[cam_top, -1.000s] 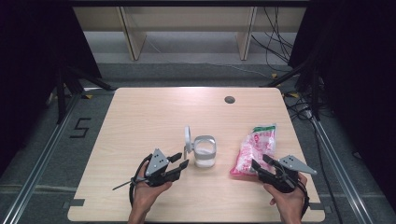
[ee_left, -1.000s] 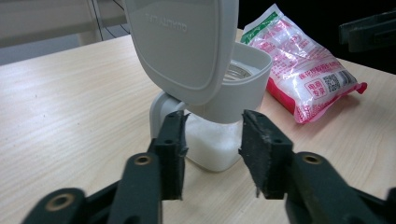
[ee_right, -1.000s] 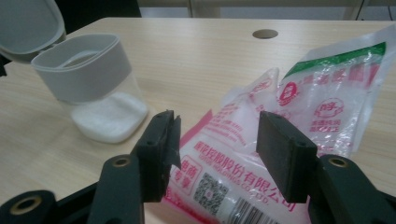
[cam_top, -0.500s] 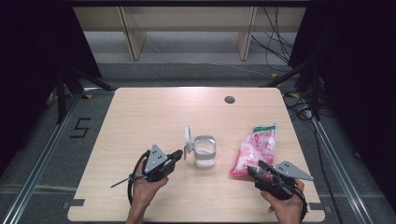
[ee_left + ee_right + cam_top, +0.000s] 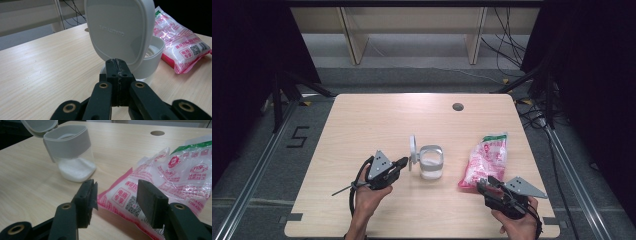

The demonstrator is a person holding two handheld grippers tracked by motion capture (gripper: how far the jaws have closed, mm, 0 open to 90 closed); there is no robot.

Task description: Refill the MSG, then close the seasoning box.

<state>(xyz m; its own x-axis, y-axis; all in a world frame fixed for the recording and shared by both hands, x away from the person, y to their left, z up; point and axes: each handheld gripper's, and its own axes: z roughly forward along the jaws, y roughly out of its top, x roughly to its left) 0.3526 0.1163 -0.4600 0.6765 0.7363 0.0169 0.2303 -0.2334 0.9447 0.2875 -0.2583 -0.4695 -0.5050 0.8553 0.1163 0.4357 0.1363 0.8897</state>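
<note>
On a pale wooden table (image 5: pixel 362 120), a clear container (image 5: pixel 431 162) with white powder in its bottom stands near the middle of the front half, its white hinged lid (image 5: pixel 412 151) swung up and standing upright on the side toward the left gripper (image 5: pixel 401 162). That gripper, held in a hand by the front edge, has its jaws pressed fully together with nothing between them, their tips just short of the raised lid, which blocks the way to the container's open mouth. Toward the right edge lies a pink and white sealed bag (image 5: pixel 485 159), flat on the table, well apart from the container. The right gripper (image 5: pixel 482 186) sits at the bag's near end, jaws partly open on either side of its corner without pressing it. A round cable hole (image 5: pixel 457 106) marks the table's far side.
</note>
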